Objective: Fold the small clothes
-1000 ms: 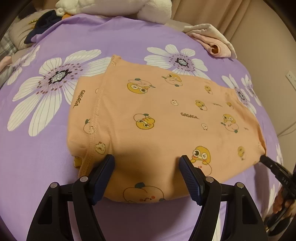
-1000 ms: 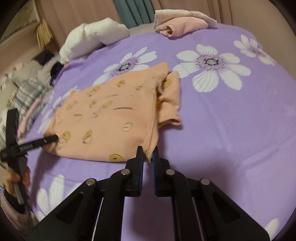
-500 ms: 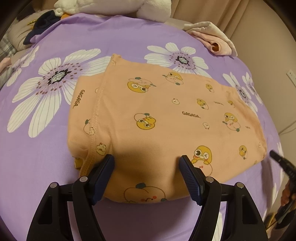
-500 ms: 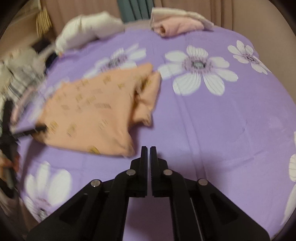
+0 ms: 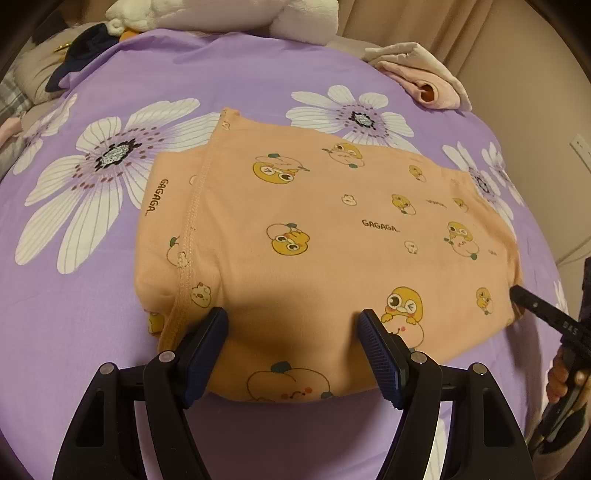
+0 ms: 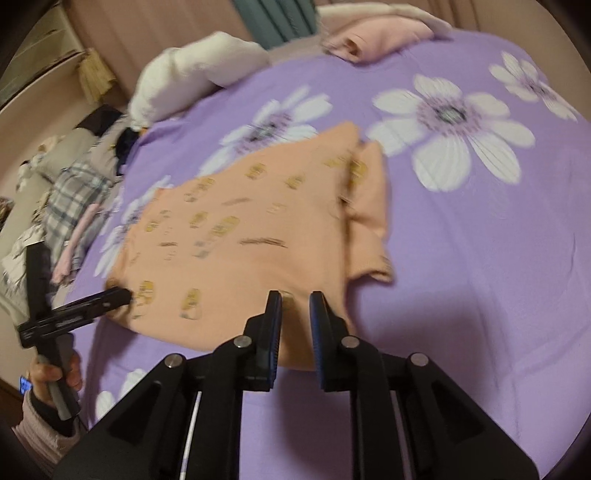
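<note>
A small orange garment (image 5: 314, 240) with cartoon prints lies folded on the purple flowered bedspread (image 5: 110, 314). My left gripper (image 5: 293, 328) is open, its fingers wide apart over the garment's near edge. In the right wrist view the same garment (image 6: 251, 240) is blurred. My right gripper (image 6: 295, 314) is open a little, its fingers over the garment's near edge, holding nothing. The right gripper also shows at the garment's right corner in the left wrist view (image 5: 517, 291). The left gripper shows in the right wrist view (image 6: 122, 295).
A folded pink cloth (image 5: 424, 77) lies at the far edge of the bed. White plush bedding (image 5: 221, 14) sits at the back. Plaid and dark clothes (image 6: 74, 195) are piled at the bed's left side. A wall outlet (image 5: 581, 147) is at right.
My right gripper pulled back off the garment's corner while shut, then came forward again over its edge and opened a little. The left gripper stayed still and open.
</note>
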Tool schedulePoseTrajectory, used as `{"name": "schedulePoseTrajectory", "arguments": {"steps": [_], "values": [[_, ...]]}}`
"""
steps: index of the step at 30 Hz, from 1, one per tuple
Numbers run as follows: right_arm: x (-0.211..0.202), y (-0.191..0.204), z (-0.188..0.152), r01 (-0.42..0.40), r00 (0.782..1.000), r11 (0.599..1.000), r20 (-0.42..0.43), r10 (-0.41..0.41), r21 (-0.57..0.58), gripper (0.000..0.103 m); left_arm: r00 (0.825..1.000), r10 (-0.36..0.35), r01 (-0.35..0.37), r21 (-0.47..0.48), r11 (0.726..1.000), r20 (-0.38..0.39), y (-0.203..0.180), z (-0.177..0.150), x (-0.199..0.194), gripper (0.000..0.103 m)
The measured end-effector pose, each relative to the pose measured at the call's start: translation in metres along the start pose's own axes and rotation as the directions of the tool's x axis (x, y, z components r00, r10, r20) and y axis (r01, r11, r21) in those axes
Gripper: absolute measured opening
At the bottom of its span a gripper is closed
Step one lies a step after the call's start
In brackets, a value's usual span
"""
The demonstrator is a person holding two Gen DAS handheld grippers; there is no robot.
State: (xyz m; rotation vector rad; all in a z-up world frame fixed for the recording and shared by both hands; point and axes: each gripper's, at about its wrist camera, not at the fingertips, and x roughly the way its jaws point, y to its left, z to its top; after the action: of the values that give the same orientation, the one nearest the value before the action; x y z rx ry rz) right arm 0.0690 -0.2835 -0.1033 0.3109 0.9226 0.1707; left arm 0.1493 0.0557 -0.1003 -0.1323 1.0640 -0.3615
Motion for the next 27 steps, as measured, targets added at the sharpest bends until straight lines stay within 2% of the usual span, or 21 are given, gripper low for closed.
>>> {"name": "schedulePoseTrajectory", "arguments": {"steps": [6, 7, 8, 10, 14, 18, 22, 23, 27], "values": [[-0.004, -0.02, -0.003, 0.045, 0.999, 0.997, -0.013, -0.044, 0.055, 0.013, 1.0, -0.003, 0.003, -0.002, 1.0, 0.004, 0.0, -0.002, -0.001, 0.073], [-0.008, -0.02, -0.004, 0.054, 0.999, 0.997, -0.003, -0.054, 0.058, 0.014, 1.0, -0.005, 0.005, -0.003, 1.0, 0.004, 0.0, -0.002, -0.001, 0.073], [-0.011, -0.019, -0.003, 0.071, 0.997, 0.996, 0.006, -0.071, 0.052, 0.018, 1.0, -0.005, 0.005, -0.005, 1.0, 0.004, 0.0, -0.002, -0.002, 0.073], [-0.018, -0.014, -0.003, 0.11, 0.993, 0.993, 0.032, -0.111, 0.03, 0.018, 1.0, -0.004, 0.004, -0.003, 1.0, 0.004, 0.0, -0.002, -0.002, 0.073], [-0.029, 0.0, -0.003, 0.034, 0.997, 0.999, 0.064, -0.032, -0.017, 0.019, 1.0, 0.006, -0.006, -0.002, 1.0, 0.004, -0.001, -0.004, -0.002, 0.073], [-0.022, 0.011, -0.006, -0.039, 0.998, 0.998, 0.044, 0.041, -0.04, 0.02, 1.0, 0.015, -0.015, -0.002, 1.0, 0.007, -0.003, -0.007, -0.004, 0.073], [-0.004, 0.01, -0.011, -0.03, 1.0, 0.999, -0.011, 0.029, -0.021, 0.021, 1.0, 0.021, -0.021, 0.004, 1.0, 0.014, -0.003, -0.011, -0.008, 0.073], [0.001, 0.006, -0.014, -0.019, 0.999, 1.0, -0.028, 0.019, -0.005, 0.017, 1.0, 0.023, -0.023, 0.005, 1.0, 0.015, -0.003, -0.012, -0.009, 0.073], [0.001, -0.004, -0.022, -0.029, 0.999, 0.999, -0.035, 0.03, 0.027, 0.017, 1.0, 0.027, -0.027, 0.004, 1.0, 0.017, -0.003, -0.015, -0.01, 0.073]]}}
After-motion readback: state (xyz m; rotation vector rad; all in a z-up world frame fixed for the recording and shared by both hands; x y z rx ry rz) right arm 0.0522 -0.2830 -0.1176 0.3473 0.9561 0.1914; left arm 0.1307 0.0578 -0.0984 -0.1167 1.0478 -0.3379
